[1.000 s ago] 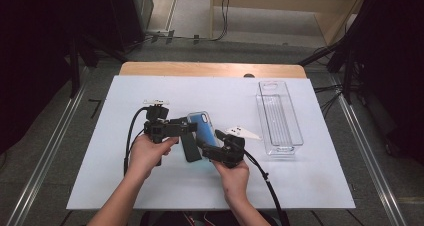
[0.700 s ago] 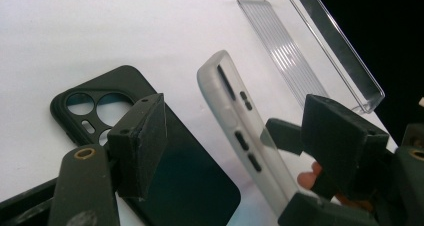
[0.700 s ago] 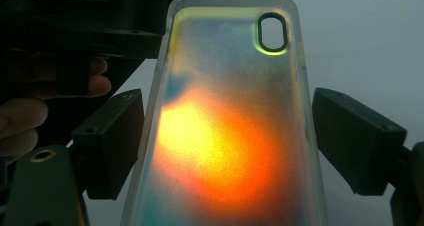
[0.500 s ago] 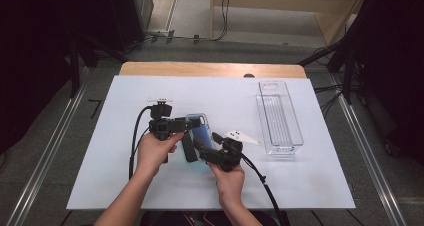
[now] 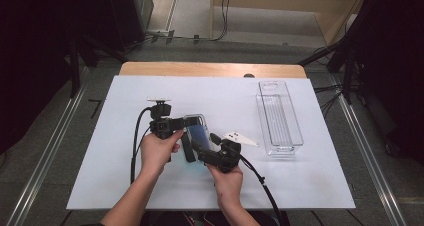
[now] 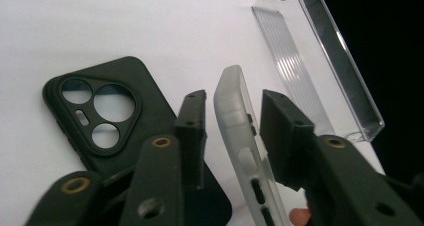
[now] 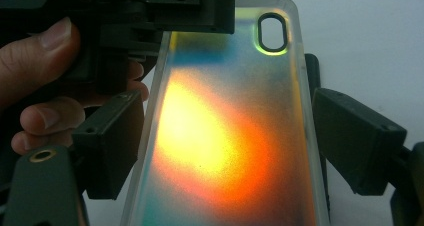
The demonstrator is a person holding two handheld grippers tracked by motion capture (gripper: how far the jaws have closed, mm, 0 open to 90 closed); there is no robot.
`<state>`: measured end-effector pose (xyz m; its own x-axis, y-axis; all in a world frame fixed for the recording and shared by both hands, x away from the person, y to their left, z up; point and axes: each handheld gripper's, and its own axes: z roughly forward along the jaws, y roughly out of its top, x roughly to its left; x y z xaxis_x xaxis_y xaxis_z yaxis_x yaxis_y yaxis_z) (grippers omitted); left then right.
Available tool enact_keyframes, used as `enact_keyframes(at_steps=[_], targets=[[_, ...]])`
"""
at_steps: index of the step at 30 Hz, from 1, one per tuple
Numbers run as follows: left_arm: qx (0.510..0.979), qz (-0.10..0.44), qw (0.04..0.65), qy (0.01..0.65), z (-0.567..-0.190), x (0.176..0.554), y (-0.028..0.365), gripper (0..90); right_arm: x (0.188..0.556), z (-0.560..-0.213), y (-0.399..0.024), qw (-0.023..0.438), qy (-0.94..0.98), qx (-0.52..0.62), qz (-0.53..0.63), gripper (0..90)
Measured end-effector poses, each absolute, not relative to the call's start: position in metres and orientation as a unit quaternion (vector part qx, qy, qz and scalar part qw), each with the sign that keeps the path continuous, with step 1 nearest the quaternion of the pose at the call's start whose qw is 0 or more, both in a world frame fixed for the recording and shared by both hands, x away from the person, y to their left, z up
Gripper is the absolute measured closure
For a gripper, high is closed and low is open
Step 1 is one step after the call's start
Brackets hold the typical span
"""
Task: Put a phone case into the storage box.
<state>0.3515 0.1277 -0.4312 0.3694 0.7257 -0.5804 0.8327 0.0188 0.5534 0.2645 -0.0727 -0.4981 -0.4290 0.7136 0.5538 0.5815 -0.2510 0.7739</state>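
An iridescent translucent phone case is held up over the white table, just left of centre. My right gripper is shut on it across its width, one jaw on each long edge. My left gripper comes in from the left. Its jaws have just been closing around the case's camera end, with a thin gap still showing on each side. A black phone case lies flat on the table under the two grippers.
A clear, long plastic tray stands at the right of the table. A wooden edge runs along the far side. Cables trail back from both grippers toward the person.
My left gripper's jaws have narrowed around the top end of the iridescent case. Both hands have stayed nearly in place, and the right gripper has kept its grip.
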Motion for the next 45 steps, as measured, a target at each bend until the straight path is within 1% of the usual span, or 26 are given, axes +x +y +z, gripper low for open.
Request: enact_keyframes(at_steps=[1,2,4,11,15,23,24,26,27,28,33,39,45], targets=[[0.696,-0.062,0.447,0.558,-0.431,0.351,0.128,72.0,0.264,-0.498,-0.072,0.055,0.610,0.531,0.586,14.8],[0.693,-0.066,0.448,0.560,-0.431,0.352,0.128,72.0,0.264,-0.498,-0.072,0.055,0.610,0.531,0.586,14.8],[0.688,-0.073,0.452,0.562,-0.432,0.352,0.130,75.7,0.264,-0.499,-0.071,0.056,0.611,0.528,0.587,14.7],[0.676,-0.089,0.466,0.565,-0.431,0.351,0.132,78.5,0.264,-0.499,-0.070,0.064,0.614,0.524,0.587,14.6],[0.669,-0.097,0.473,0.565,-0.430,0.350,0.132,80.5,0.263,-0.499,-0.069,0.079,0.619,0.516,0.587,14.3],[0.657,-0.114,0.487,0.564,-0.427,0.349,0.134,81.3,0.263,-0.497,-0.070,0.093,0.627,0.504,0.587,13.9],[0.657,-0.113,0.489,0.563,-0.427,0.348,0.134,81.4,0.263,-0.497,-0.071,0.094,0.631,0.500,0.586,13.0],[0.658,-0.110,0.491,0.561,-0.426,0.348,0.135,81.4,0.264,-0.496,-0.073,0.085,0.634,0.491,0.592,8.0],[0.656,-0.110,0.493,0.561,-0.425,0.348,0.136,81.4,0.265,-0.495,-0.074,0.084,0.635,0.489,0.591,2.9],[0.657,-0.108,0.493,0.560,-0.424,0.348,0.136,81.4,0.266,-0.494,-0.075,0.085,0.640,0.489,0.587,0.0],[0.664,-0.092,0.497,0.551,-0.419,0.345,0.137,81.3,0.270,-0.489,-0.083,0.072,0.655,0.487,0.573,0.0],[0.683,-0.040,0.506,0.525,-0.410,0.337,0.133,81.2,0.272,-0.479,-0.091,0.069,0.684,0.466,0.556,0.0],[0.695,-0.012,0.507,0.510,-0.410,0.332,0.131,81.1,0.274,-0.472,-0.097,0.062,0.705,0.458,0.538,0.0]])
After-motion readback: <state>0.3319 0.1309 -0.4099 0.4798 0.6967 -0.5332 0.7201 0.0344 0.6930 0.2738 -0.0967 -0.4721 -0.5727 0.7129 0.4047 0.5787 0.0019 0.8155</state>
